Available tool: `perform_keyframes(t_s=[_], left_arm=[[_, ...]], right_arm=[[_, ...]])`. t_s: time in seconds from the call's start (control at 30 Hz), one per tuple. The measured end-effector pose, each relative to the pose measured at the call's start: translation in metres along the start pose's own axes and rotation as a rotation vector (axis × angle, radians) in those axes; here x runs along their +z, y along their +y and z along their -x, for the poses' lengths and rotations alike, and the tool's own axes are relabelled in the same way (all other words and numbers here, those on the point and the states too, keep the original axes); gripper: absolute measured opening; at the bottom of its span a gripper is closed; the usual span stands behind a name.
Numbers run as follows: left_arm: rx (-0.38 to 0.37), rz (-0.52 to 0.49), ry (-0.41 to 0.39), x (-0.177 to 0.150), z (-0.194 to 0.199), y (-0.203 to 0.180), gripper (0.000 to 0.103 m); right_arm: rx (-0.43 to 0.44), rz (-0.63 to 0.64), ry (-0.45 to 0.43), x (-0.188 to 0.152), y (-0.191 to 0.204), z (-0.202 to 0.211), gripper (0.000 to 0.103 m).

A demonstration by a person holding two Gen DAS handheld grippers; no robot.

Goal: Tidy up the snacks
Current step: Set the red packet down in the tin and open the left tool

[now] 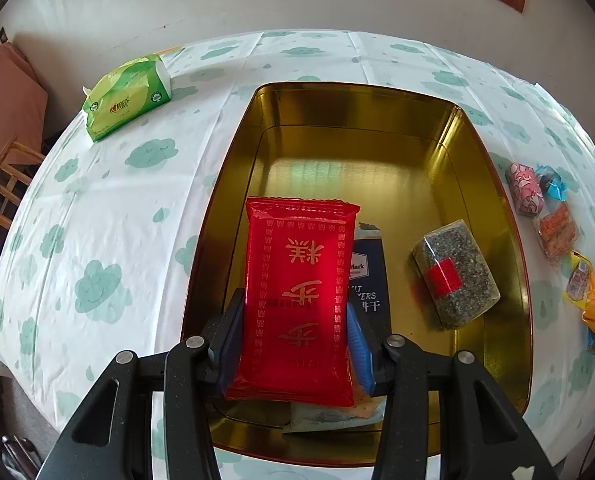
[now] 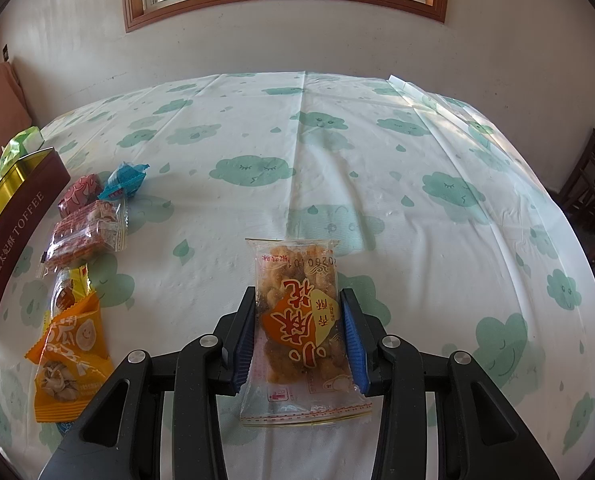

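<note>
Midway through sorting snacks: my left gripper (image 1: pixel 297 332) clamps a red cake packet (image 1: pixel 297 300) above the near end of the gold-lined toffee tin (image 1: pixel 449 128), which sits mid-table on the cloud-print tablecloth (image 1: pixel 97 220). Inside the tin I already count a dark blue cracker pack (image 1: pixel 367 280) under the red packet, a sesame brick with a red label (image 1: pixel 455 274) toward its right wall, and pale wrappers at its near wall. My right gripper (image 2: pixel 299 340) squeezes a clear bag of fried twists (image 2: pixel 301 320) over open cloth, well right of the tin. I judge roughly half remains: loose along the tin's right side lie a pink candy (image 2: pixel 79 194), a blue candy (image 2: pixel 125 180), a red-printed clear pack (image 2: pixel 87 236) and an orange nut bag (image 2: pixel 71 356). Only the left view shows the tin's contents and the green tissue pack (image 1: pixel 127 96) at the far left corner; only the right view shows the tin's lettered maroon wall.
</note>
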State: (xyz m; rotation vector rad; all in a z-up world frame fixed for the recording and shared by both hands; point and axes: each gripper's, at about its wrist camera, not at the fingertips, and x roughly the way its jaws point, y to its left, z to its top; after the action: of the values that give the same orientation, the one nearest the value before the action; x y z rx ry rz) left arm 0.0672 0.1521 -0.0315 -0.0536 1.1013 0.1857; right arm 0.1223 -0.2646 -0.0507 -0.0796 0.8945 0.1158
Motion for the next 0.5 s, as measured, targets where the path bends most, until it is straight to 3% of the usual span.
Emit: perform_keyframes(t_s=[0.5], left_arm=[[0.010,0.009,-0.004,-0.0052,0.0007,0.0051,0.046]], right_arm=[[-0.001,0.001,0.000,-0.0001,-0.0001,0.0001,0.041]])
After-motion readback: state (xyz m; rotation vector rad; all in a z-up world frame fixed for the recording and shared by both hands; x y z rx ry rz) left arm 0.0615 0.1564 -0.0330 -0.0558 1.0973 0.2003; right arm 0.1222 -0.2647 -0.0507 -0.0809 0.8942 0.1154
